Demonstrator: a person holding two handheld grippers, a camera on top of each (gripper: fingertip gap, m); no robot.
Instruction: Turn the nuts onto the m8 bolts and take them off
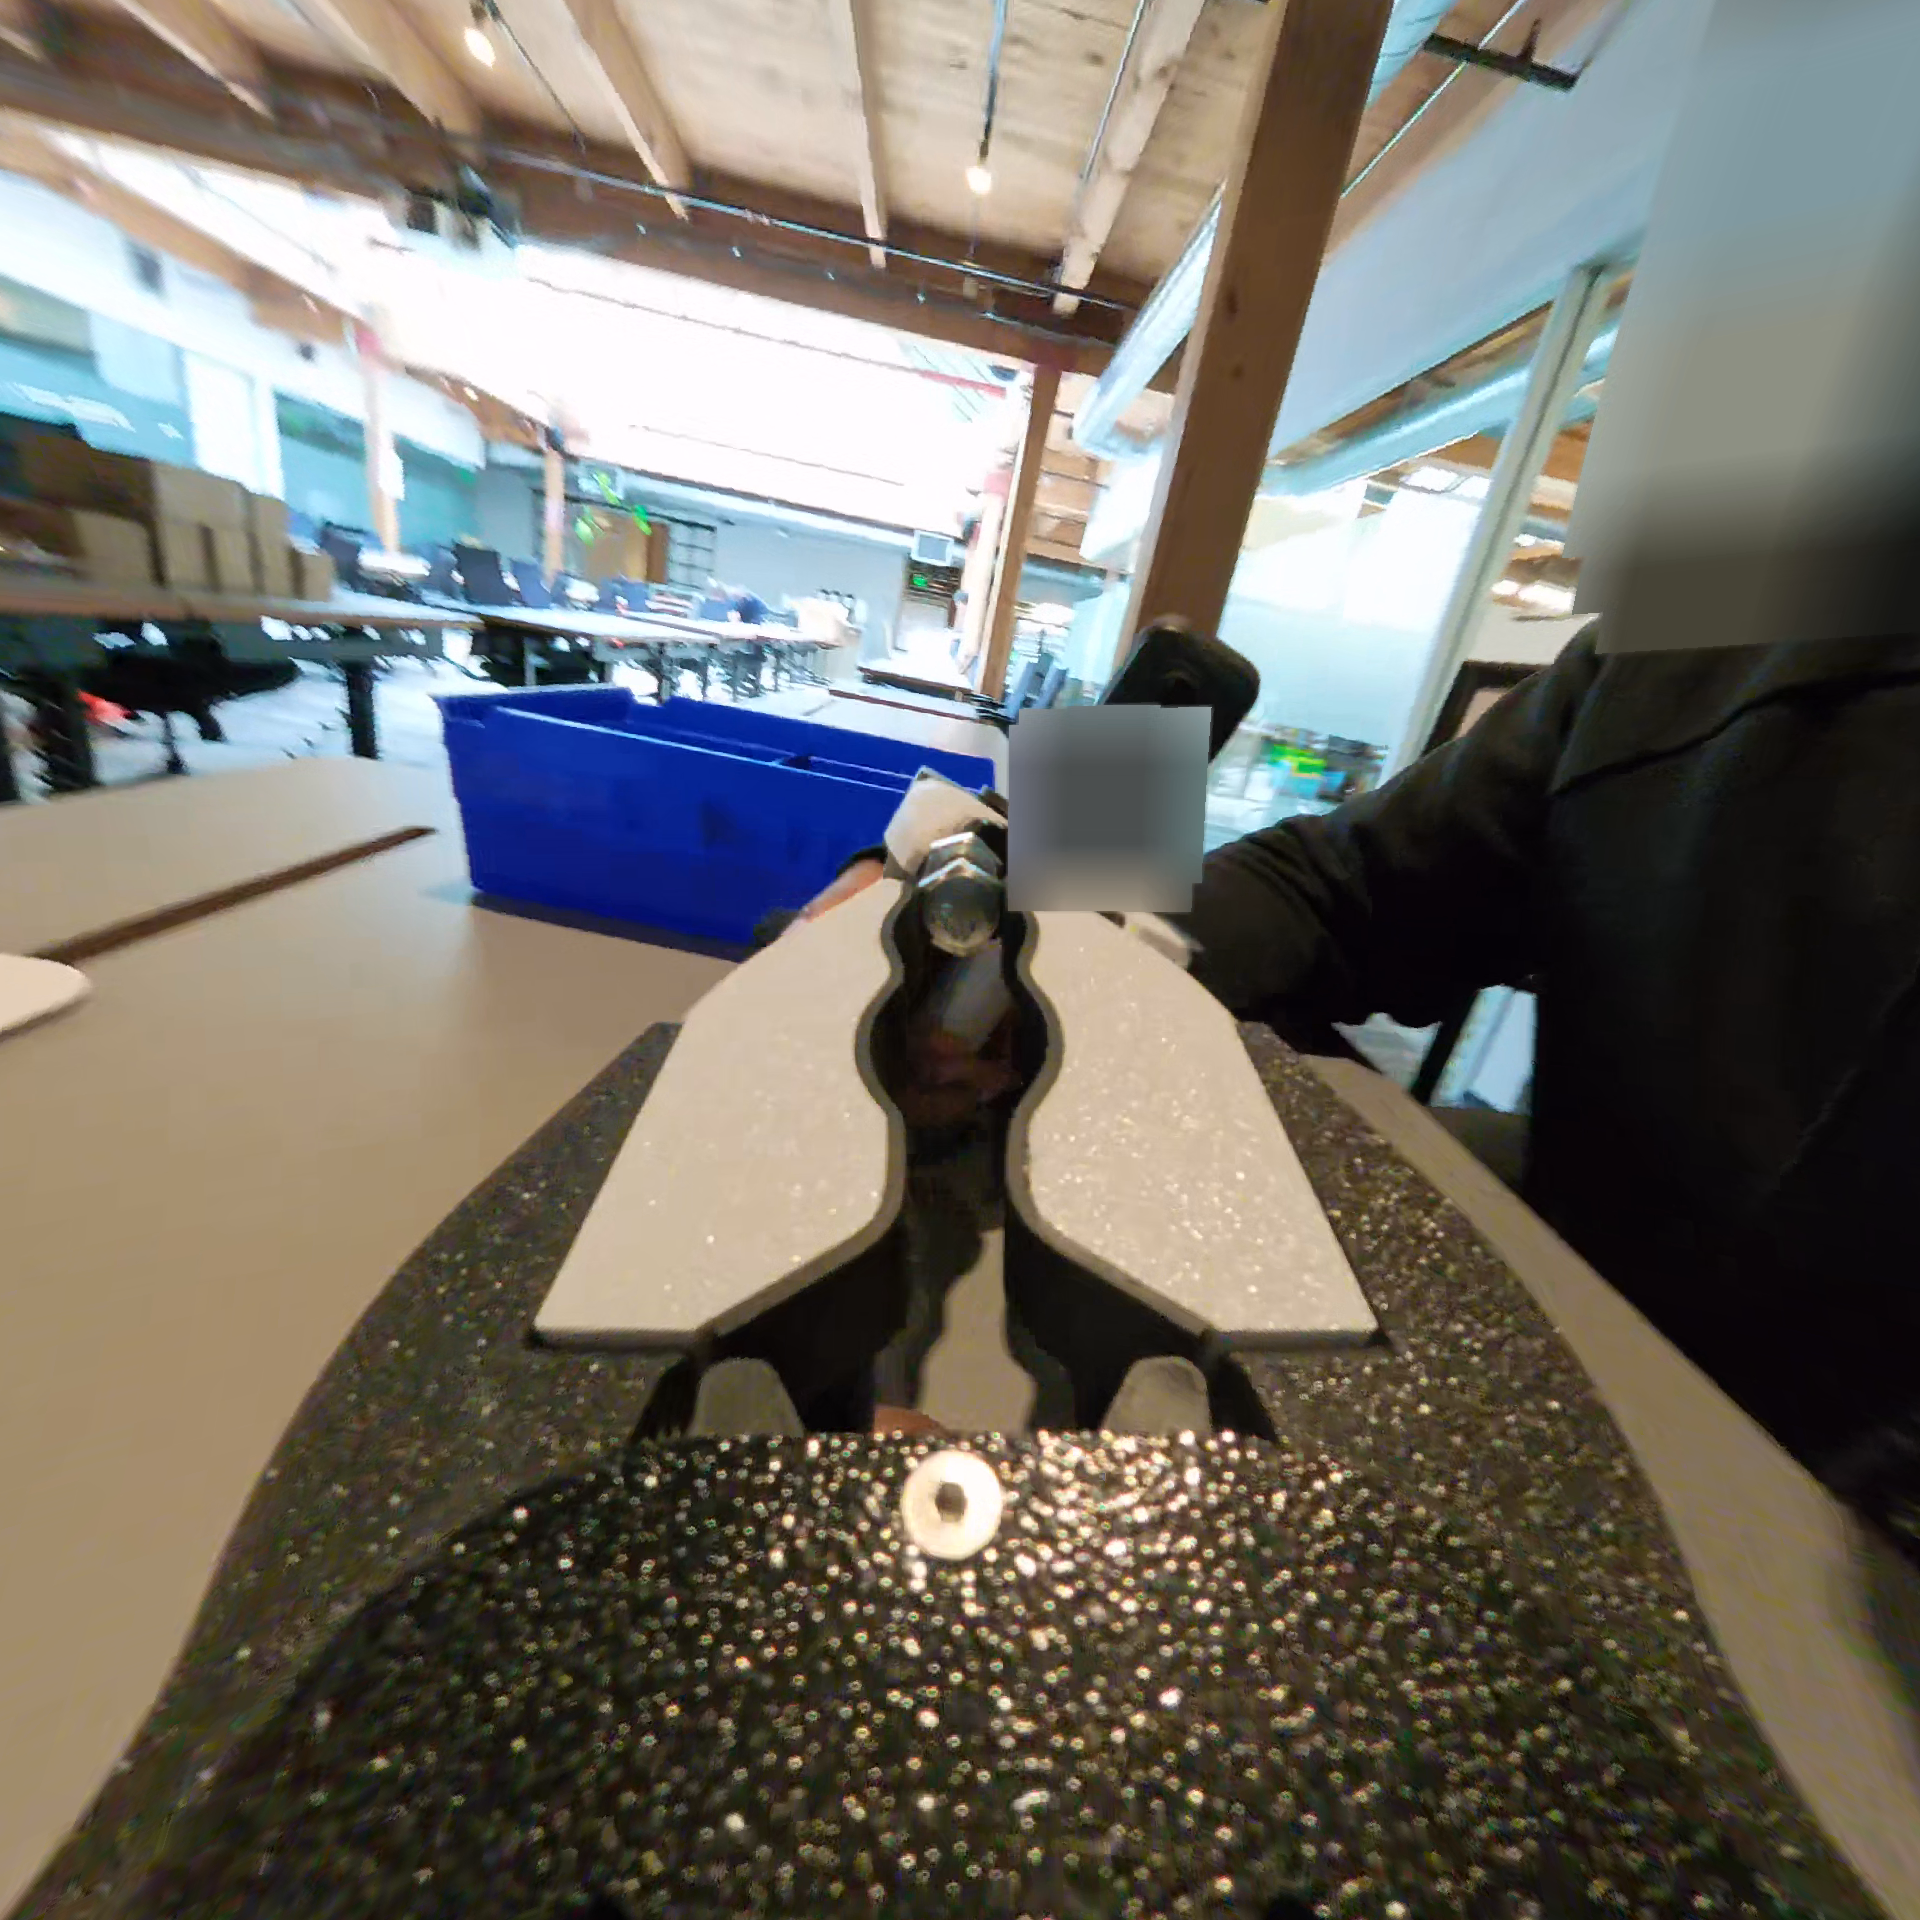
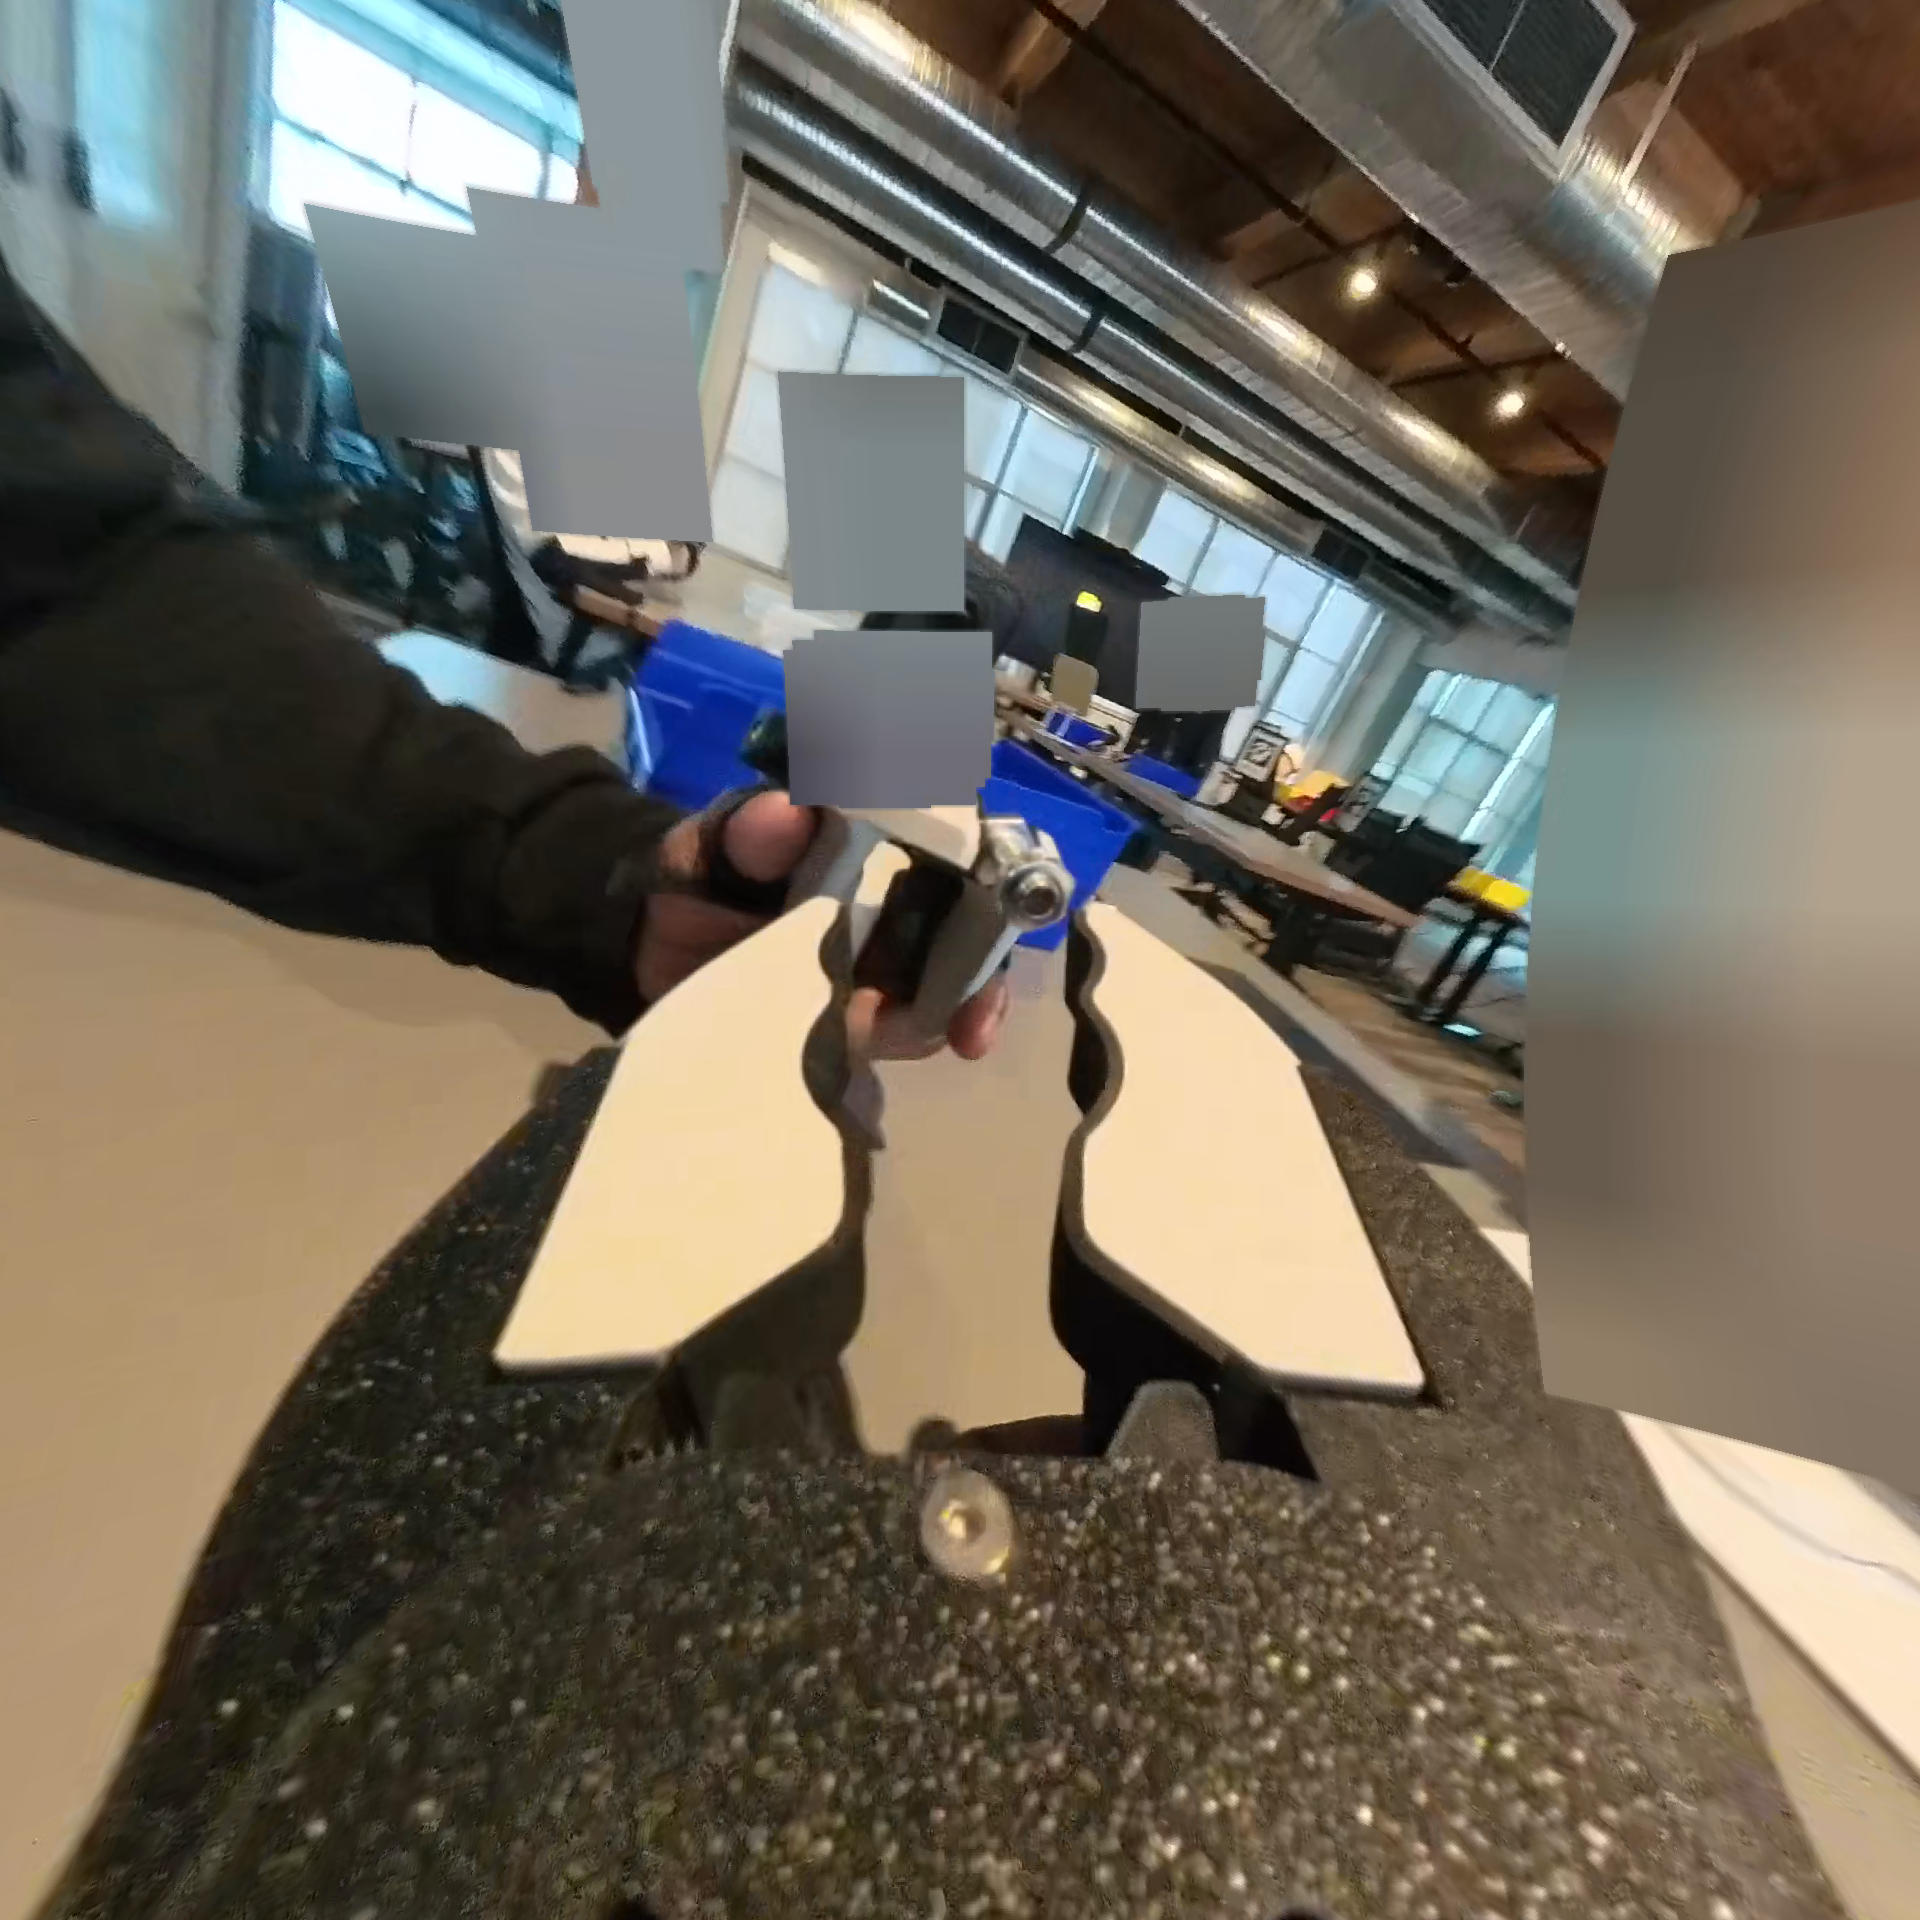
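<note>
Gripping a bolt (image 1: 961,920) between its fingertips, the left gripper (image 1: 956,935) has its two pale fingers drawn close together, with only the bolt's width between them at the tips. A nut (image 1: 951,864) sits on the bolt just past the fingertips, and both are held up above the grey table (image 1: 260,1091). Behind the bolt stands a blue bin (image 1: 675,821) on the table, set a little to the left of it. Right of the bolt a person's dark sleeve (image 1: 1507,914) reaches in, with a hand (image 1: 847,891) partly showing just beyond the left fingertip.

From the right wrist view, the right gripper (image 2: 961,935) has its fingers spread apart with a clear gap between them and nothing clamped. Beyond that gap the other tool is seen farther off, held in a hand (image 2: 727,894), with the bolt (image 2: 1029,894) pointing toward the camera. The bolt lies near the right gripper's fingertips, closer to the right-hand one; whether it touches either finger cannot be told. The blue bin (image 2: 707,696) lies behind the bolt, and the table (image 2: 260,1091) spreads beneath it.
</note>
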